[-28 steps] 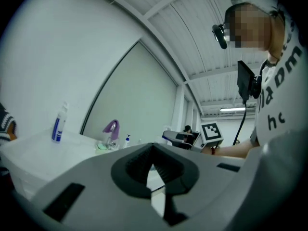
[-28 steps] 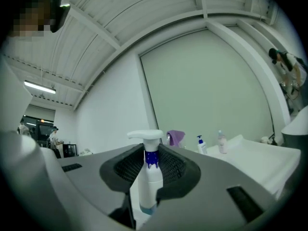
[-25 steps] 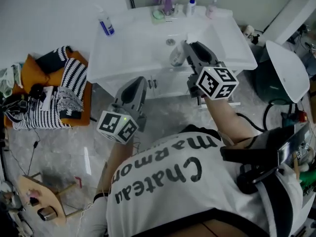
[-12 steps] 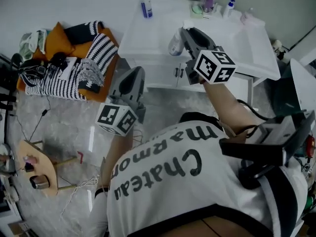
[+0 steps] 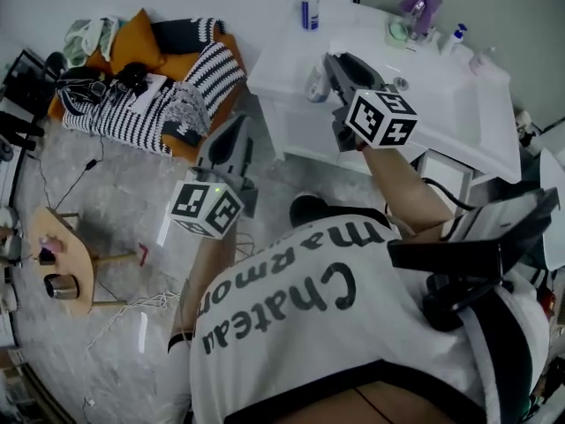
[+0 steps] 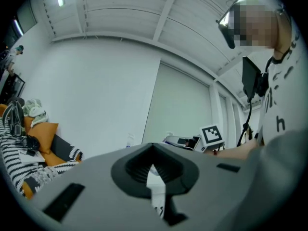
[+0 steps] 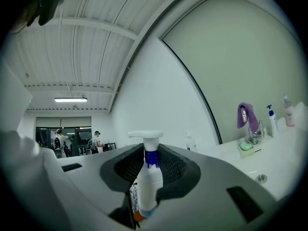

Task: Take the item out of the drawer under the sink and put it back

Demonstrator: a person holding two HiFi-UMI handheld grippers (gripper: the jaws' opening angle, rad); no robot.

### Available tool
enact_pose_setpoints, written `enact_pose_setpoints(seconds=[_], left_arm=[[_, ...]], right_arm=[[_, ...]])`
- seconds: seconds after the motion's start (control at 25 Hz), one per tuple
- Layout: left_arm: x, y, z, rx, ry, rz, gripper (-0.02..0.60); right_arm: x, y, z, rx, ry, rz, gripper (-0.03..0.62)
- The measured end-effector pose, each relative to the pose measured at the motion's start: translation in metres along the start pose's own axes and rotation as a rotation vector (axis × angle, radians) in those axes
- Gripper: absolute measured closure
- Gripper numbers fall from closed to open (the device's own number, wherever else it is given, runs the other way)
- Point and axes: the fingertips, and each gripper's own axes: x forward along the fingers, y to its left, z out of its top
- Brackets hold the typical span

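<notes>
- Pump bottle (image 7: 147, 182) (white, blue collar, white pump head) is clamped upright between the jaws of the right gripper (image 7: 150, 174), with the ribbed pads pressing on both sides of its body.
- In the head view the same bottle (image 5: 317, 84) is off the counter, carried at the tip of the right gripper (image 5: 329, 71). It shows over the front-left corner of the sink unit (image 5: 459, 126).
- The left gripper (image 6: 155, 171) has its jaws drawn close together with only a thin slit between the pads. Nothing is between them (the white in the slit is background).
- In the head view the left gripper (image 5: 231, 138) is held out over the floor, left of the sink unit and well apart from the bottle.
- The sink top carries a spray bottle (image 5: 310, 11) at the back-left edge, a tap draped with a purple cloth (image 5: 418, 5), a green soap dish (image 5: 399, 32) just beside it and two small pump bottles at the right.
- The cabinet front (image 5: 305, 138) under the sink is partly hidden by the right arm, so I cannot tell the drawer's state.
- An orange sofa (image 5: 141, 32) piled with striped clothes stands against the wall left of the sink.
- A small wooden table (image 5: 64, 272) with a cup on it stands at the far left.
</notes>
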Motion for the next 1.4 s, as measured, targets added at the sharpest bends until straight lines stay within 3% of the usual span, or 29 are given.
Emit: enact_pose_setpoints(seconds=[0.48,0.76,1.16,1.4], left_arm=[[0.061,0.071,0.006,0.006,-0.005,0.067,0.577],[0.14,0.131,0.002,-0.007,-0.006,0.12,0.577],[0.182,0.156,-0.008,-0.016,0.022,0.14,0.577],[0.185,0.15,-0.016,-0.024,0.047,0.126,0.577]], right_arm=[[0.102,-0.022,-0.01,0.022,0.034,0.055,0.493],[0.197,-0.076,-0.019,0.032,0.063,0.082,0.493],[0.238,-0.107,-0.035,0.039,0.105,0.083,0.493],[0.234,-0.106,-0.047,0.023,0.13,0.081,0.493]])
